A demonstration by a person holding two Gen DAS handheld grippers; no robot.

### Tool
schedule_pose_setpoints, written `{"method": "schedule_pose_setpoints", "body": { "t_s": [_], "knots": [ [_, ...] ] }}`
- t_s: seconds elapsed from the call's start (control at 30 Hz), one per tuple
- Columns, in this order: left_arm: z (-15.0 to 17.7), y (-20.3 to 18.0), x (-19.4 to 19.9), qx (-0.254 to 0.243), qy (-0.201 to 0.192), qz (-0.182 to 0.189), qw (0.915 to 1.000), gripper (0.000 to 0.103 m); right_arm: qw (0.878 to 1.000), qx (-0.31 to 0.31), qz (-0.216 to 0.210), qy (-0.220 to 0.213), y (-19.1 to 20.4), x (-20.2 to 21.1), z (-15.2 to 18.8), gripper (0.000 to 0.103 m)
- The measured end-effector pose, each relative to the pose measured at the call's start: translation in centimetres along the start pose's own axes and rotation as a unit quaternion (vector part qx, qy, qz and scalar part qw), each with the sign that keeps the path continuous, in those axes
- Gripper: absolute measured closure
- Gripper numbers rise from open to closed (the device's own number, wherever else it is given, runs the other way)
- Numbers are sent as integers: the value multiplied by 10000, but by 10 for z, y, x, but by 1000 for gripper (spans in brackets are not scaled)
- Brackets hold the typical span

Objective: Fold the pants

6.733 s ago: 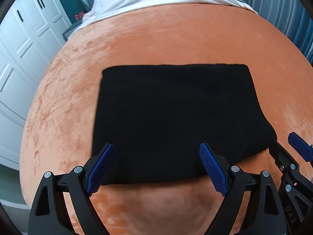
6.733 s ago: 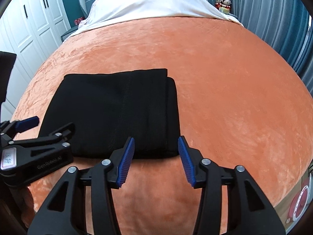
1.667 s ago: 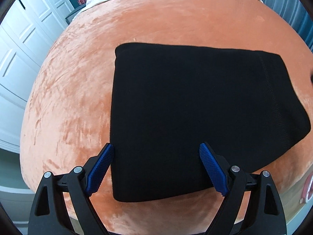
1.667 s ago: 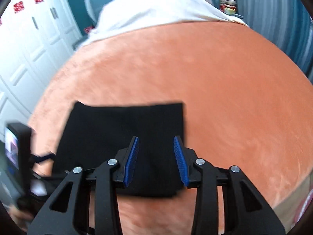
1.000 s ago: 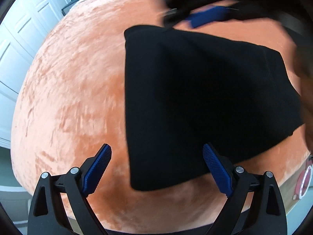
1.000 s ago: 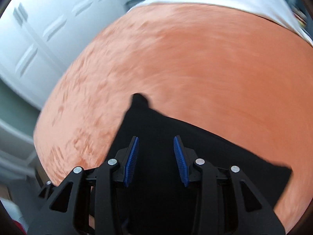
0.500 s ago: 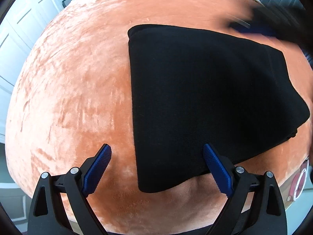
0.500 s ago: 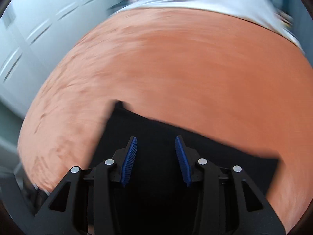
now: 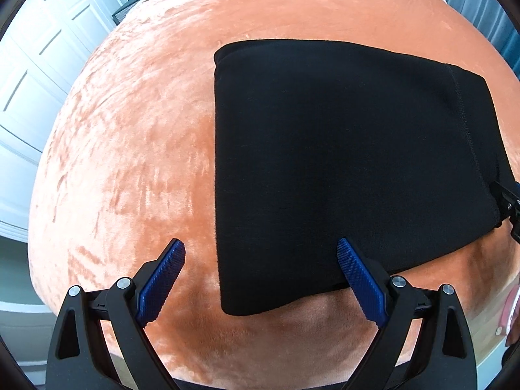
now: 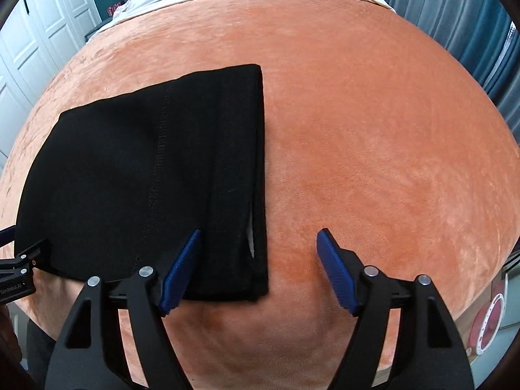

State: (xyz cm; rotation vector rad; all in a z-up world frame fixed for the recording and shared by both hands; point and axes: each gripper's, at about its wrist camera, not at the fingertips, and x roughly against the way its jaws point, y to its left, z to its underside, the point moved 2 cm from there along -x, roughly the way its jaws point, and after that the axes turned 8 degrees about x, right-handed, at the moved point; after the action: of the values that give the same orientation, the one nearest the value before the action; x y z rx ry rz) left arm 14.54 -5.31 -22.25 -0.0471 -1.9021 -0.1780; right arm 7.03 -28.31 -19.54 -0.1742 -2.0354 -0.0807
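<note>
Right gripper (image 10: pixel 256 268) jaws have just been opening, now held apart over pants (image 10: pixel 156 175) corner; left gripper (image 9: pixel 260 279) also gaping. White lining is being shown only in right view.

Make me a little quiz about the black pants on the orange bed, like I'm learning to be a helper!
1. True or false: the black pants lie folded flat on the orange blanket.
2. Are the right tongs A) squeezing the pants, or B) open with nothing pinched?
3. Fill in: the left tongs sit over the pants' near ___ corner.

Key: 1 true. 2 B; their jaws have just been opening, over the pants' right edge. 3 left.
</note>
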Motion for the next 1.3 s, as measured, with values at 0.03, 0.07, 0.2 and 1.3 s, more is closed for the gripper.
{"method": "schedule_pose_setpoints", "body": {
  "t_s": [0.03, 0.07, 0.2, 1.3],
  "knots": [
    [0, -1, 0, 3, 7, -23, 10000, 10, 10000, -4, -22, 31, 0, 1, 0, 33],
    [0, -2, 0, 17, 19, -21, 10000, 10, 9999, -40, -73, 73, -1, 1, 0, 32],
    [-1, 1, -3, 175, 206, 320, 9991, 11, 9970, -483, -563, 220, 3, -3, -2, 32],
    [-112, 34, 52, 1291, 169, 2851, 9496, 86, 9616, -968, -2492, -620, 26, 59, -86, 69]
  ]
}}
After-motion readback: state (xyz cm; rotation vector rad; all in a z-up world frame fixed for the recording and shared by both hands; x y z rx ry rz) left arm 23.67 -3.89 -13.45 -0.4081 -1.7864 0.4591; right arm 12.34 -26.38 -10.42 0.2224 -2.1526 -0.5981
